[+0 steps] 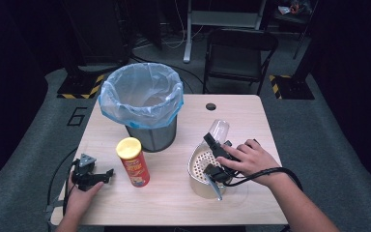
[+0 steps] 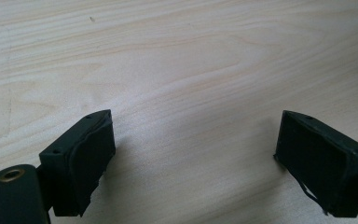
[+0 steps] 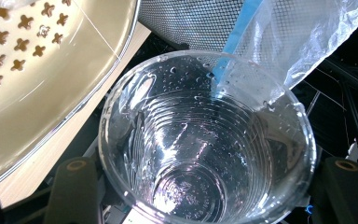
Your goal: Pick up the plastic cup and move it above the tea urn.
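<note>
R gripper clamps wet clear cup, tipped beside strainer; bin ahead, prob. next. L gripper released, idle.

A clear plastic cup, beaded with droplets inside, is held tilted in the right gripper above a beige perforated strainer bowl on the surface, near the lined wastebasket.

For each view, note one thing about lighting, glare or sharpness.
High view: the table is lit, the room around it dark. Left gripper view: soft shadows beside the open jaws on the wood. Right gripper view: bright glints on the wet clear cup.
</note>
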`<state>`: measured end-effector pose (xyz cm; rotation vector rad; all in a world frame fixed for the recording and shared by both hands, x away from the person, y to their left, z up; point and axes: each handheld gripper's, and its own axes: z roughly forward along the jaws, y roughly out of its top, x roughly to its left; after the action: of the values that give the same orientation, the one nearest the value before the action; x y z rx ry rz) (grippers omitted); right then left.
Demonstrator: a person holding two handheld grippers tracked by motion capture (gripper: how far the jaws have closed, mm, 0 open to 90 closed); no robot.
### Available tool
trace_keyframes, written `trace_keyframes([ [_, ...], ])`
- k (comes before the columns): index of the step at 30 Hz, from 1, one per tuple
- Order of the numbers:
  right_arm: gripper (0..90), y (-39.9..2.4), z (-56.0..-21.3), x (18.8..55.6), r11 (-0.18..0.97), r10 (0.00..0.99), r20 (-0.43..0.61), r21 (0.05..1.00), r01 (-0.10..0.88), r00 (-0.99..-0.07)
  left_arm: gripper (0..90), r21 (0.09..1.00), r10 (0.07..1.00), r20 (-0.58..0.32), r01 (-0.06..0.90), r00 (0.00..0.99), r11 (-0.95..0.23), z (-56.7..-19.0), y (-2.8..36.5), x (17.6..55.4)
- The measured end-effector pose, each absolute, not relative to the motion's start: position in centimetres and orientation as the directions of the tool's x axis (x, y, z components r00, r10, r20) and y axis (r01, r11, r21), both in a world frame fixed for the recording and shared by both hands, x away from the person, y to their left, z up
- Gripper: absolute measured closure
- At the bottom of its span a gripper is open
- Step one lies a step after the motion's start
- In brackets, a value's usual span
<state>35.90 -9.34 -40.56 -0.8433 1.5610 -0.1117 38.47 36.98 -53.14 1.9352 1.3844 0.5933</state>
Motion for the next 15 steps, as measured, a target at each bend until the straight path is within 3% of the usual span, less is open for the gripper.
trace_keyframes([
  [15, 34.4, -9.41, -40.67, 35.83, 0.73, -0.558, -0.827, -0.527, -0.436, 0.066, 11.3, 0.744, 0.943, -0.02, 0.635, 0.332, -0.207, -53.14, 36.98, 38.47],
])
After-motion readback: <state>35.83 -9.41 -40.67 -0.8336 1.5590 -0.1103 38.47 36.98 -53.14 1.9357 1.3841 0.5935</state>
